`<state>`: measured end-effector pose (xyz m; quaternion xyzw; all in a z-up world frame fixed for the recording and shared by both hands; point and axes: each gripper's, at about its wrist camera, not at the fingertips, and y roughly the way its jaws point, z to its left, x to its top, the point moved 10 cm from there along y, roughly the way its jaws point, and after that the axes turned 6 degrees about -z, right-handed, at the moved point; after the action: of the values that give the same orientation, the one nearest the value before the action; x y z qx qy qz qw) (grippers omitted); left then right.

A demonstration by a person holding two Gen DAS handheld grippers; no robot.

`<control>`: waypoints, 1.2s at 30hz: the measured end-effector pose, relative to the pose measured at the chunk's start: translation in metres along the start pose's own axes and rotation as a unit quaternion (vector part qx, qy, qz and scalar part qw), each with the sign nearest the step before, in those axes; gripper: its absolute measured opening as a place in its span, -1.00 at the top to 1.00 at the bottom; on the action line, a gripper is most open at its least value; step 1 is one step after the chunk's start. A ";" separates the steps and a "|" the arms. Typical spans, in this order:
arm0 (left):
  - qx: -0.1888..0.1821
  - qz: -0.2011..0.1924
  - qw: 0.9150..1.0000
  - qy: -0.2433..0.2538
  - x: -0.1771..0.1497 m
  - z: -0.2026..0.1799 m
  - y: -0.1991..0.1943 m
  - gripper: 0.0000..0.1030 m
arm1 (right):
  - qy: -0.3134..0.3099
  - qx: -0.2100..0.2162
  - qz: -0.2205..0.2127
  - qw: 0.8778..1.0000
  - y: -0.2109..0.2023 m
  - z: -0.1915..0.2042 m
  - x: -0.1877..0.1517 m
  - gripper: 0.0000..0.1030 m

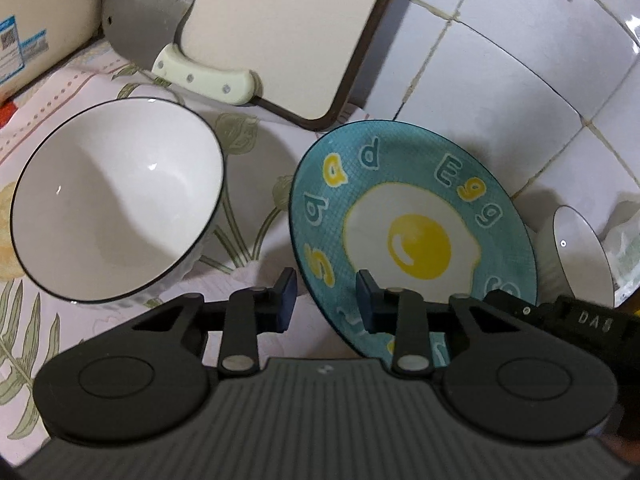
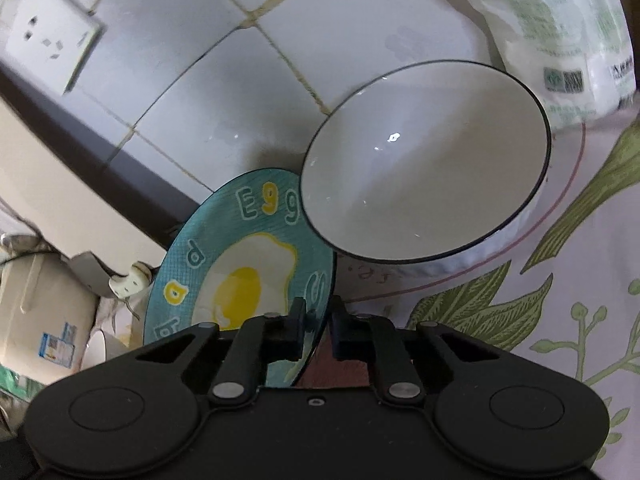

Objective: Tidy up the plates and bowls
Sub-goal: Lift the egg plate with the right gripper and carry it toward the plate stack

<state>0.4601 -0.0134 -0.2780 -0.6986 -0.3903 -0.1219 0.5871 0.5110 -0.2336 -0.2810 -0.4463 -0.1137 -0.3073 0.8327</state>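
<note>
Floral tablecloth (image 1: 256, 216) against tiled wall (image 1: 500, 80). Your egg plate (image 1: 404, 216) stands tilted between two white bowls: your right gripper (image 2: 316, 320) clamps its rim, your left gripper (image 1: 326, 300) straddles the rim, contact unclear. Left bowl (image 1: 116, 200) beside it; right bowl (image 2: 424, 160) touching. Cleaver (image 1: 160, 40), cutting board (image 1: 280, 32) behind.

A wall of glossy white square tiles (image 1: 500, 60) with yellowed grout rises behind the worktop, which is covered by a pale pink cloth printed with green leaves (image 2: 560, 280). A white plastic wall socket (image 2: 48, 32) sits on the tiles, and a cream cutting board with a dark brown edge (image 1: 280, 32) leans against them.
</note>
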 end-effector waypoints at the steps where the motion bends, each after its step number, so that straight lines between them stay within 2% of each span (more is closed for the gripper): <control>1: -0.016 0.000 1.000 0.003 -0.001 -0.003 0.000 0.39 | -0.001 -0.001 0.003 1.000 0.000 0.001 0.000 0.71; 5: -0.020 -0.003 1.000 0.022 -0.002 -0.004 -0.002 0.55 | -0.016 -0.002 0.006 1.000 0.001 0.003 -0.002 0.70; 13: -0.032 0.005 0.998 0.046 0.005 -0.001 -0.010 0.56 | -0.073 0.000 -0.008 0.997 -0.012 0.019 -0.003 0.67; 19: -0.057 0.029 0.998 0.016 0.001 0.010 -0.028 0.56 | -0.069 0.014 -0.013 0.997 -0.035 0.029 -0.006 0.62; 26: -0.069 0.013 0.996 0.052 0.000 0.002 -0.077 0.56 | -0.079 0.021 -0.027 0.996 -0.075 0.041 -0.018 0.62; 36: -0.086 -0.007 0.993 0.077 -0.008 -0.016 -0.167 0.56 | -0.057 0.033 -0.056 0.996 -0.171 0.057 -0.033 0.61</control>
<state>0.3447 -0.0306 -0.1575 -0.7326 -0.3363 -0.2127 0.5522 0.3848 -0.2444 -0.1479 -0.4279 -0.1959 -0.3237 0.8208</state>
